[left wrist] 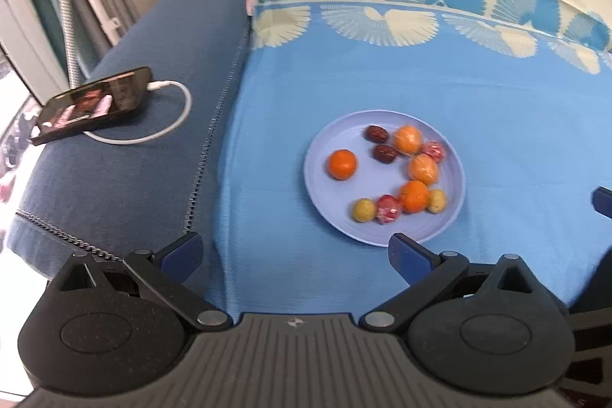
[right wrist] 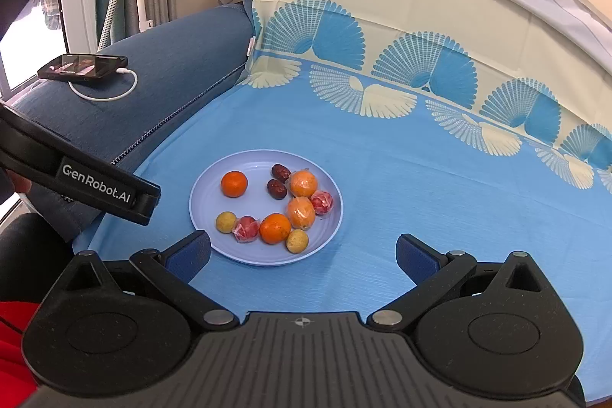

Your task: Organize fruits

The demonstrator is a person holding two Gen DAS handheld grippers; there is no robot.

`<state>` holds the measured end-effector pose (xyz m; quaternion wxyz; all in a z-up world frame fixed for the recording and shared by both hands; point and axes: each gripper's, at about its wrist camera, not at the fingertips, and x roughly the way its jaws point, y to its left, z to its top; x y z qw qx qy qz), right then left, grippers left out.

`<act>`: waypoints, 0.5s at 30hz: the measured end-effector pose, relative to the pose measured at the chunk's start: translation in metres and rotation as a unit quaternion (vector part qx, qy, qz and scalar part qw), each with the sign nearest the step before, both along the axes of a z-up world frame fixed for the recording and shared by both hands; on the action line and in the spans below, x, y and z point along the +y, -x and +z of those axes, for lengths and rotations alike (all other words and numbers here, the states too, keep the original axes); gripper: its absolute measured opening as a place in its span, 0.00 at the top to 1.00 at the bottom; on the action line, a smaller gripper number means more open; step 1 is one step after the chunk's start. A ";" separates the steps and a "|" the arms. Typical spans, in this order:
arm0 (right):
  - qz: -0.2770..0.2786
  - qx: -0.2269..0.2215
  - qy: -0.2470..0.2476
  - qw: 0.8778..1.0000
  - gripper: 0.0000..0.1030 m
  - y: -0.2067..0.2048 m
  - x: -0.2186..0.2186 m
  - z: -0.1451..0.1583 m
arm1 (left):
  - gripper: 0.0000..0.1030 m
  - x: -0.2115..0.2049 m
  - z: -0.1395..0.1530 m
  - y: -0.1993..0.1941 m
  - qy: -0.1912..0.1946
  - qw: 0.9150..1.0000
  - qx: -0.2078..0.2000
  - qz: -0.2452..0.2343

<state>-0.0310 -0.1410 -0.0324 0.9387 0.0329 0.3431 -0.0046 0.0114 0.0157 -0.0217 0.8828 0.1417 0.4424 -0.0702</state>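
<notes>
A pale blue plate (left wrist: pixel 329 213) (right wrist: pixel 208 209) sits on a blue patterned cloth. It holds several fruits: a lone orange (left wrist: pixel 341 164) (right wrist: pixel 233 183), another bare orange (right wrist: pixel 275 228), two wrapped oranges (right wrist: pixel 302 183), two dark red dates (left wrist: pixel 385 152) (right wrist: pixel 276 188), two yellow-green fruits (right wrist: pixel 225 221) and two red wrapped fruits (right wrist: pixel 246 228). My left gripper (left wrist: pixel 294 253) is open and empty, just short of the plate's near rim. My right gripper (right wrist: pixel 304 257) is open and empty, at the plate's near right rim. The left gripper's body (right wrist: pixel 95 184) shows left of the plate in the right wrist view.
A phone (left wrist: pixel 91 104) (right wrist: pixel 82 65) on a white charging cable (left wrist: pixel 168 129) lies on the dark blue sofa arm (left wrist: pixel 126 178) to the left. The cloth rises up the backrest (right wrist: pixel 382 6) behind the plate. A window frame stands at far left.
</notes>
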 end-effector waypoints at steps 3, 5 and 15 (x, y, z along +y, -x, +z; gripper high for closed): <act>-0.001 0.001 -0.001 1.000 0.01 0.000 0.000 0.000 | 0.00 0.002 -0.001 -0.001 0.006 1.000 0.004 0.003; -0.003 0.001 -0.001 1.000 0.01 0.000 0.000 0.000 | 0.00 0.002 -0.002 -0.002 0.006 1.000 0.004 0.003; -0.005 0.001 -0.003 1.000 0.01 0.000 0.000 -0.001 | 0.00 -0.002 0.000 0.005 0.006 1.000 -0.009 -0.006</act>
